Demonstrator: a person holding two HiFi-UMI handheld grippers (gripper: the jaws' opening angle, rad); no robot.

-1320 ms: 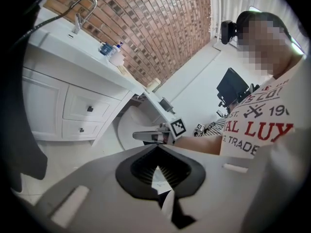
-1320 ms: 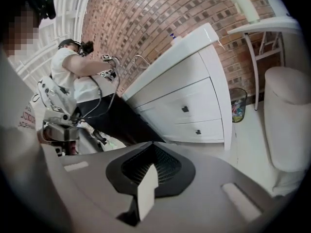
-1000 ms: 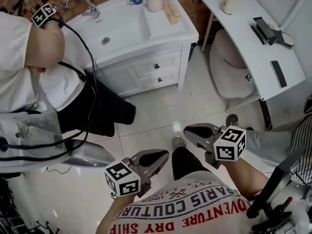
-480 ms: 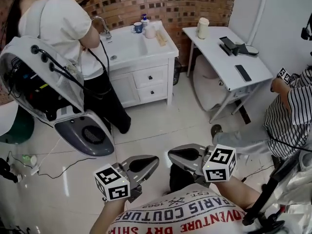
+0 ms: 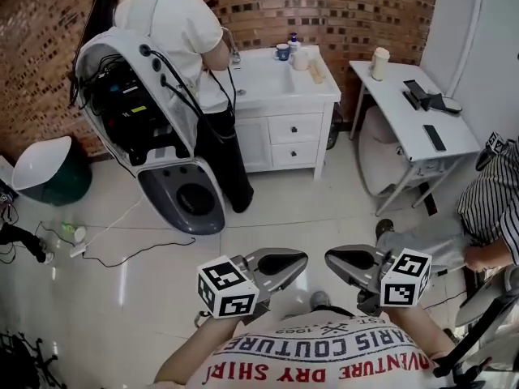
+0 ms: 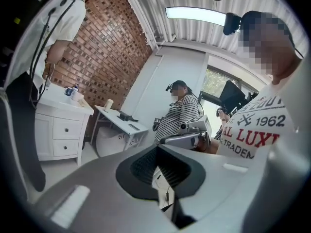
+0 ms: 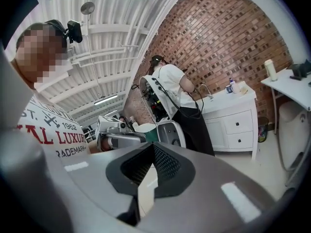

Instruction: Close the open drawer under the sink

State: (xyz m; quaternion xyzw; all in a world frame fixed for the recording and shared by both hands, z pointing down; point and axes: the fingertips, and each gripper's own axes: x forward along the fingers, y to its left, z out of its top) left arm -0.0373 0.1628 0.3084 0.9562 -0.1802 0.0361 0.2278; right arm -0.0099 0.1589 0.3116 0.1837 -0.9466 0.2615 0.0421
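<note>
The white sink cabinet (image 5: 284, 132) stands against the brick wall, far ahead of me. Its two small drawers (image 5: 294, 128) sit one above the other, and both fronts look flush from here. The cabinet also shows at the left of the left gripper view (image 6: 58, 130) and at the right of the right gripper view (image 7: 238, 123). My left gripper (image 5: 300, 258) and right gripper (image 5: 332, 258) hover low in front of my torso, tips facing each other. Both are shut with nothing held, well short of the cabinet.
A person in a white shirt (image 5: 174, 23) stands at the sink's left, carrying a big white equipment shell (image 5: 138, 112) with cables. A white side table (image 5: 413, 108) stands to the right. A seated person in stripes (image 5: 486, 193) is at far right. A cable (image 5: 105, 241) lies on the floor.
The head view has lifted and pulled back, so the cabinet sits farther off and more of the room shows. Both grippers stay shut in front of my torso.
</note>
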